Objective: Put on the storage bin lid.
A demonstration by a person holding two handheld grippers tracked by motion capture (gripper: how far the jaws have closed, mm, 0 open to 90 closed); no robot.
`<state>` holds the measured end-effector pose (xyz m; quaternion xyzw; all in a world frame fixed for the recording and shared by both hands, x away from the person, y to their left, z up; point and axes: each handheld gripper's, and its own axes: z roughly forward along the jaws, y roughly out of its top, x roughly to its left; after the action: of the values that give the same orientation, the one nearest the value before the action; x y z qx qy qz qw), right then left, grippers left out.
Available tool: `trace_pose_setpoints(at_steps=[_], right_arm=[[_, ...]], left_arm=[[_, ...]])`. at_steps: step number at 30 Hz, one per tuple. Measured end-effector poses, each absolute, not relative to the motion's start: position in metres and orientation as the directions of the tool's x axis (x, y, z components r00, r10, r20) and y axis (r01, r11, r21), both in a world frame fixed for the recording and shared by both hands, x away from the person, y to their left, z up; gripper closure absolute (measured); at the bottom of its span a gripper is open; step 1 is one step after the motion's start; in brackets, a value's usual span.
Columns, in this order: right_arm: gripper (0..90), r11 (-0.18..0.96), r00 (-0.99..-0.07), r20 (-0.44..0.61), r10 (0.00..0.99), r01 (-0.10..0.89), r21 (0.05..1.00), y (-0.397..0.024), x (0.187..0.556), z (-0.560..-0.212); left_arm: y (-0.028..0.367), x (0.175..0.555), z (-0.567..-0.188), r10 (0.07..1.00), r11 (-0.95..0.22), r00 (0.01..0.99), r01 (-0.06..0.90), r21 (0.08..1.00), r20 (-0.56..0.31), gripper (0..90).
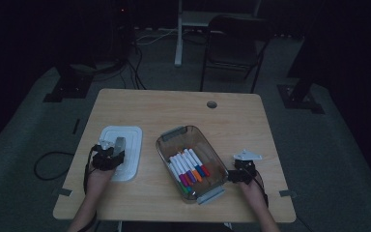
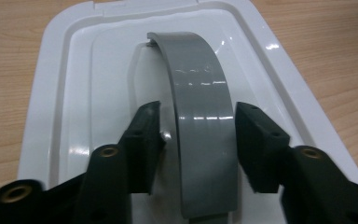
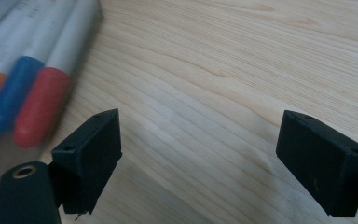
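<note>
Straddling the grey handle (image 2: 205, 121) of the white lid (image 2: 56, 93), the left gripper (image 2: 198, 140) was seen from its own view with the handle between its two black jaws. The right-hand jaw was seen at the handle's edge. A narrow slit remained beside the other jaw, so a firm grip could not be confirmed; the jaws were recorded as narrowed about the handle. The handle was an arched grey strap, glossy, running away from the camera along the middle of the lid.

In the high view the lid (image 1: 125, 140) was found lying flat on the wooden table (image 1: 251, 121), at the left, with the left gripper (image 1: 110, 153) over its near half. Just to its right, apart from it, the clear bin (image 1: 171, 137) was noted, with markers (image 1: 188, 169) lying side by side in it.

The right gripper (image 1: 241, 173) was seen near the bin's right near corner. In its own view the jaws of the right gripper (image 3: 198, 149) were recorded as wide apart over bare table, with nothing between them. The markers' orange, blue and red caps (image 3: 32, 102) were noted at the left edge.
</note>
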<state>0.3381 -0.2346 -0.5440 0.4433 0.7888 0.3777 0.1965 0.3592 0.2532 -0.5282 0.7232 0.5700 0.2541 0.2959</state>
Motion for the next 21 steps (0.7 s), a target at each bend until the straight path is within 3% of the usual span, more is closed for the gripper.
trace_pose_setpoints(at_steps=[3,7,21], right_arm=[[13.7,0.326,-0.540,0.029,0.841,0.549,0.770,-0.233,0.338,-0.543],[13.7,0.318,-0.553,0.042,0.832,0.540,0.779,-0.231,0.336,-0.542],[14.4,0.318,-0.605,0.100,0.790,0.543,0.777,-0.229,0.333,-0.543]], left_arm=[[0.254,0.360,-0.530,0.976,-0.170,0.218,0.672,0.721,0.027,54.8],[0.254,0.361,-0.530,0.976,-0.169,0.215,0.670,0.723,0.029,66.5],[0.259,0.349,-0.519,0.979,-0.140,0.202,0.657,0.741,0.006,68.3]])
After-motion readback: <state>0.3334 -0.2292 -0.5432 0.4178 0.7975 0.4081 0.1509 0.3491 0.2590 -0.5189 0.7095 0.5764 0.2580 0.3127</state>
